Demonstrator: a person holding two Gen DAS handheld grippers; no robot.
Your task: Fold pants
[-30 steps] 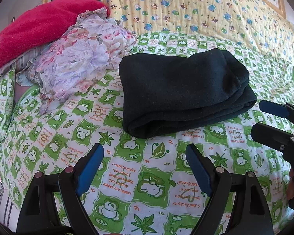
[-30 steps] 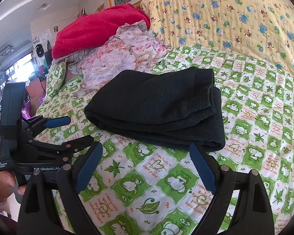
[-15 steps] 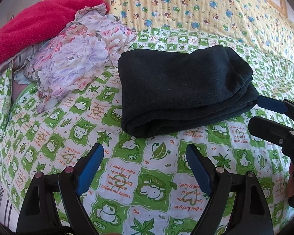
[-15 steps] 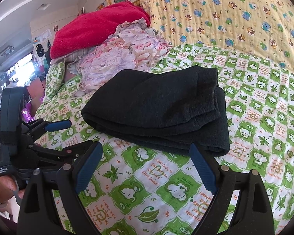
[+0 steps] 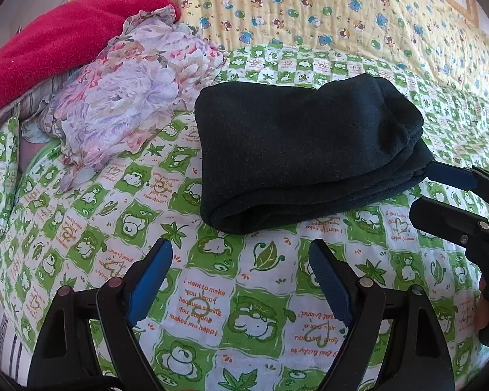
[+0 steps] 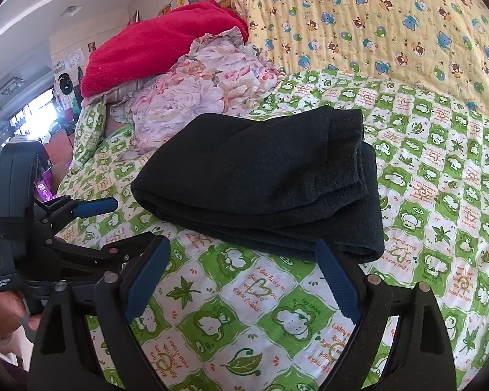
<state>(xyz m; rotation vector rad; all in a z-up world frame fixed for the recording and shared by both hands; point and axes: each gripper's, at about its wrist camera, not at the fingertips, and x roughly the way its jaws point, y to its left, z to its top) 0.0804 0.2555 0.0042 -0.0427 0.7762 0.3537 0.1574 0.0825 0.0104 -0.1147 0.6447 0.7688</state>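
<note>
Left gripper [image 5: 241, 260] and right gripper [image 6: 244, 260] hover low side by side, both with jaws spread wide, holding nothing.

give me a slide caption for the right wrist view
Folded dark pants on a green-checked bedspread, both open grippers, right and left, just short of them.

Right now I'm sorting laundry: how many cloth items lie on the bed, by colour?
Black: 1, the folded pants
Red: 1, the blanket
Floral: 1, the garment
Total: 3
</note>
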